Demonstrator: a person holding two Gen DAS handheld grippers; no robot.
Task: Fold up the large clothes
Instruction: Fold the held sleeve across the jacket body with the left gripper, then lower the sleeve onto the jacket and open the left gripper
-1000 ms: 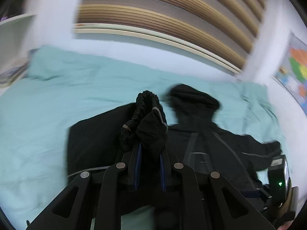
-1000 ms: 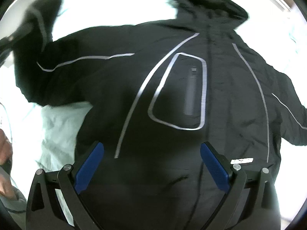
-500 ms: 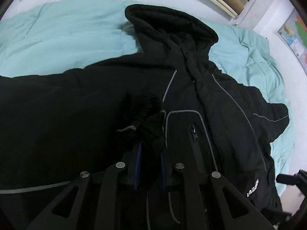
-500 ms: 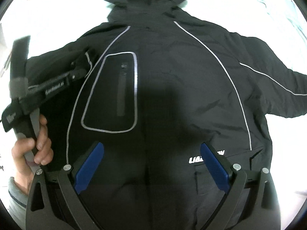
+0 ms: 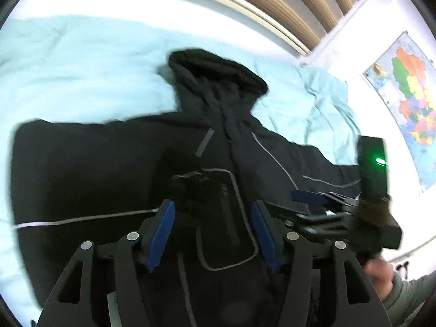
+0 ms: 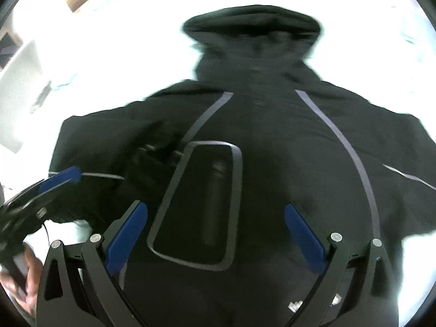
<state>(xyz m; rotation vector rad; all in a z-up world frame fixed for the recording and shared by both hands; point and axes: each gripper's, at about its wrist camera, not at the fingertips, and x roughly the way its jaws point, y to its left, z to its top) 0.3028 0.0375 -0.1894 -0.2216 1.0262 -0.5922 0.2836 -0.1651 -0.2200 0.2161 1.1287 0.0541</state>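
Opening its jaws, the left gripper (image 5: 212, 234) hangs just over a bunched sleeve cuff (image 5: 194, 188), no longer pinched, on the chest of the black jacket (image 5: 81, 169). The right gripper (image 6: 215, 234) hovers wide, empty. The jacket lies on a pale green bedspread (image 5: 81, 76).

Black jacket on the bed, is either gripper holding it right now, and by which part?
Neither. The left gripper jaws are opening, clear of the sleeve cuff; the right gripper hangs open over the black jacket.
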